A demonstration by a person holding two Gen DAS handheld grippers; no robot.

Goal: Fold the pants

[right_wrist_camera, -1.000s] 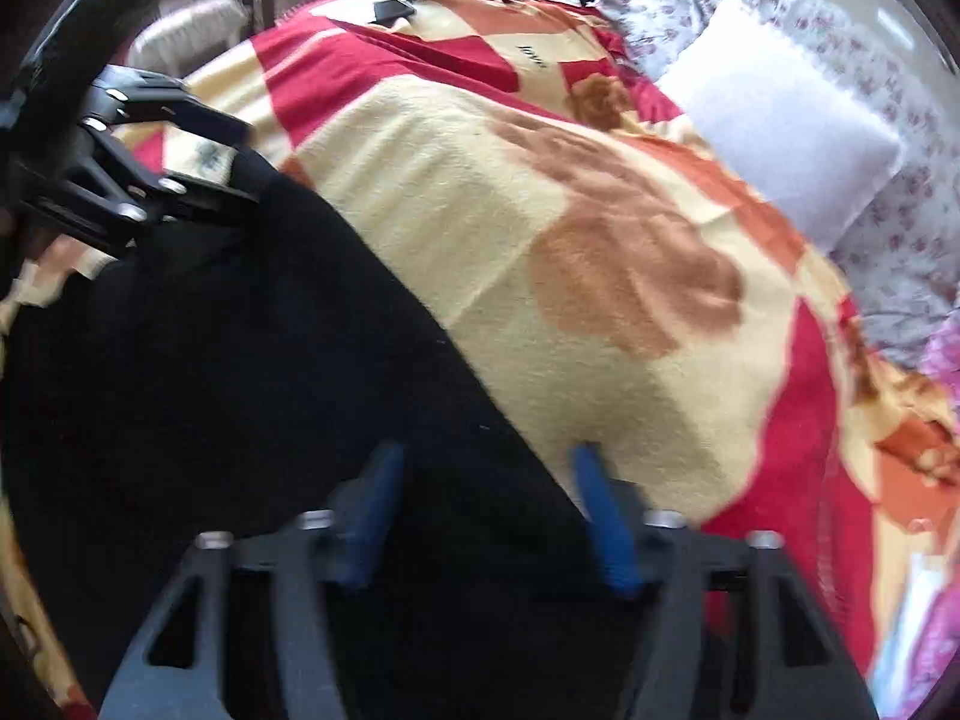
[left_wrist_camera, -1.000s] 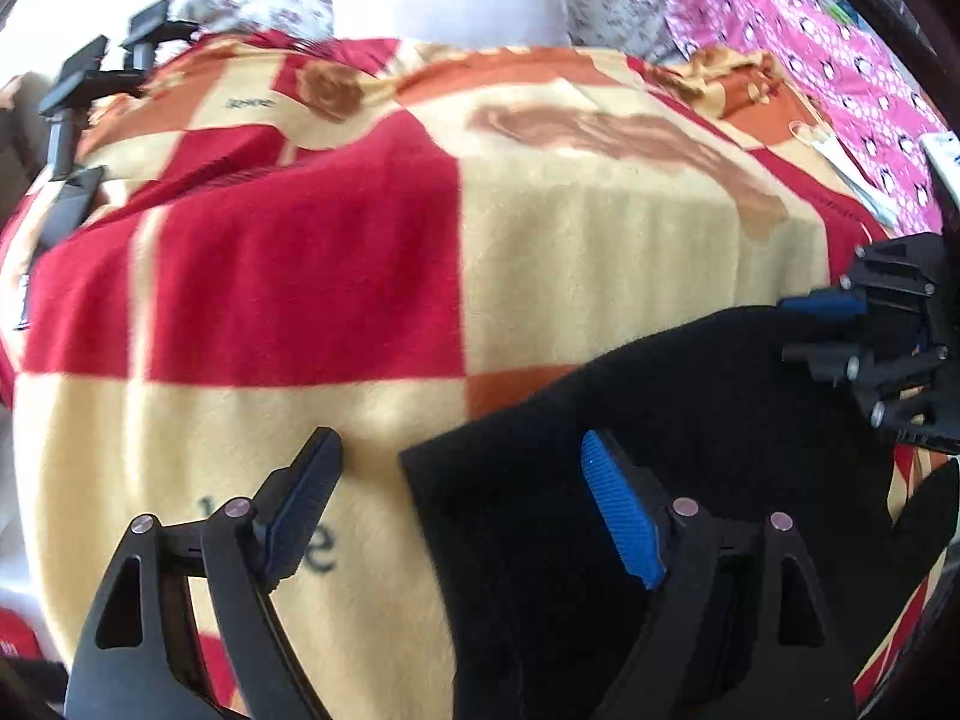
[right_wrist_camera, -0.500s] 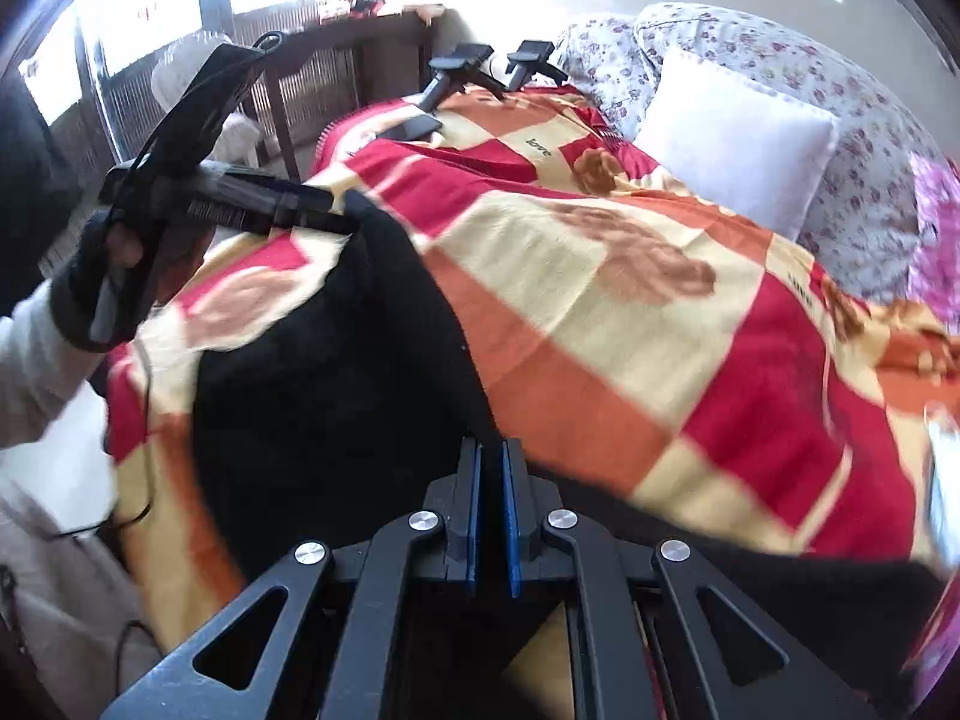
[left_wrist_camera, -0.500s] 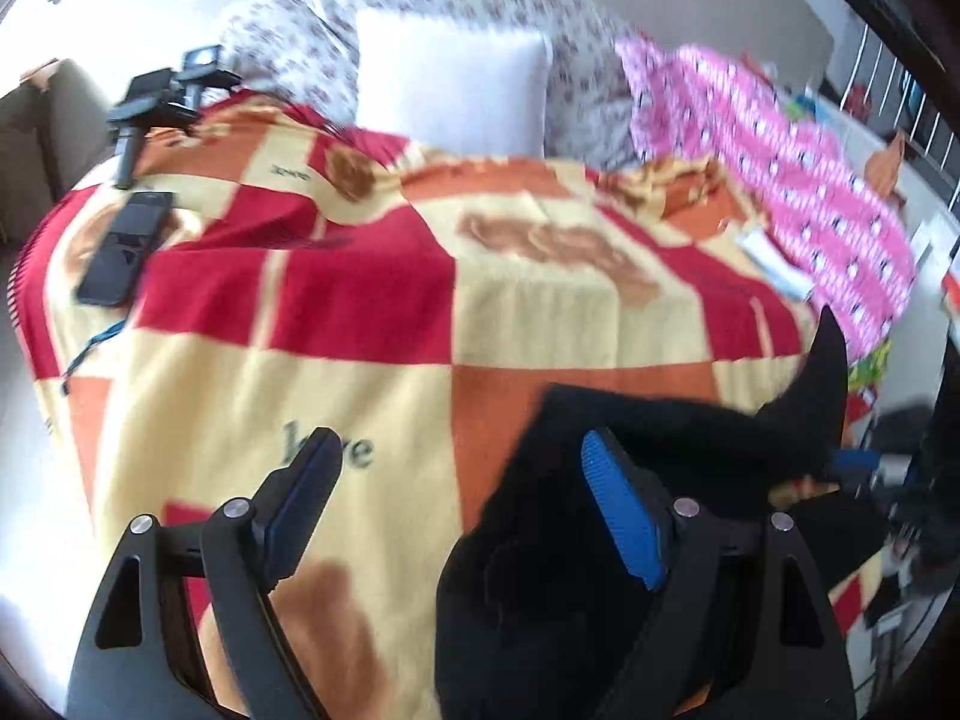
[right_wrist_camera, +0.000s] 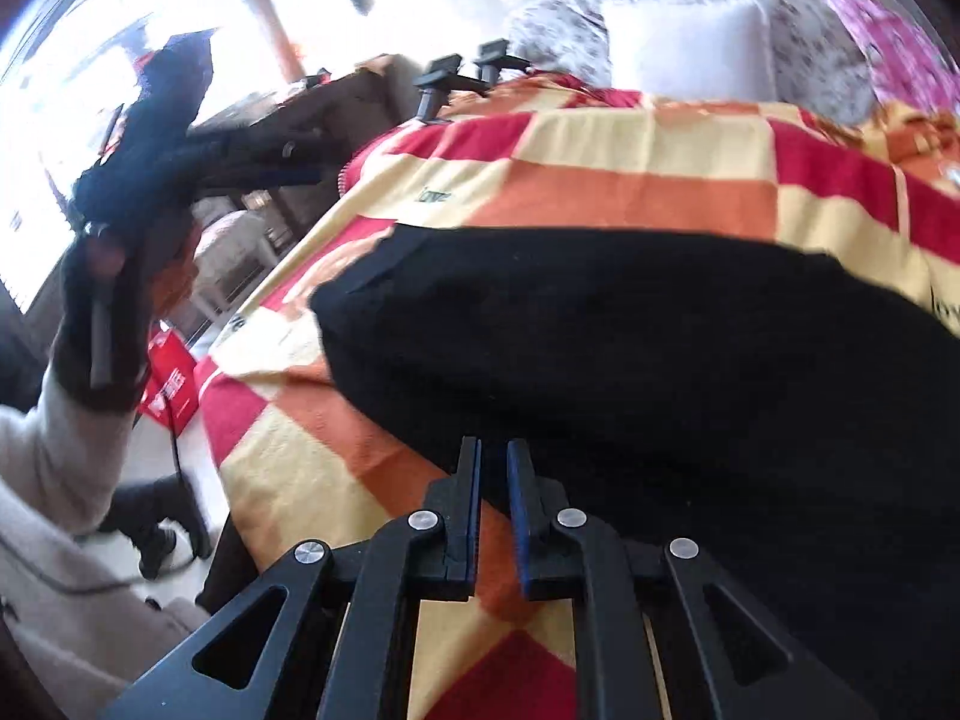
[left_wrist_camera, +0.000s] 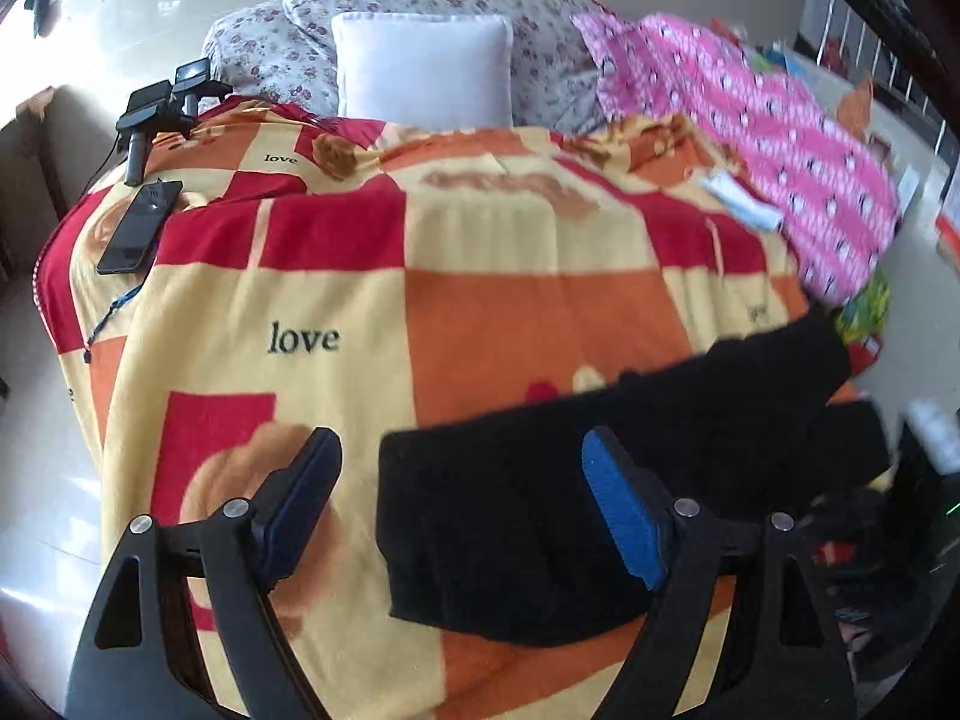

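Note:
The black pants lie in a folded heap on the checked red, orange and cream blanket, near its front edge. My left gripper is open and empty, held above the pants' left edge. In the right wrist view the pants fill the middle and right. My right gripper is almost closed with a narrow gap, at the pants' near edge; no cloth shows between the pads. The left gripper shows there at the left, held up in a gloved hand.
A black phone and a black camera mount sit at the blanket's far left. A white pillow and a pink patterned cloth lie at the back. The person's body is at the left.
Both grippers pulled back from the bed. The pants dropped from a raised drape into a flat heap. The right gripper went from open to shut, and now shows a small gap.

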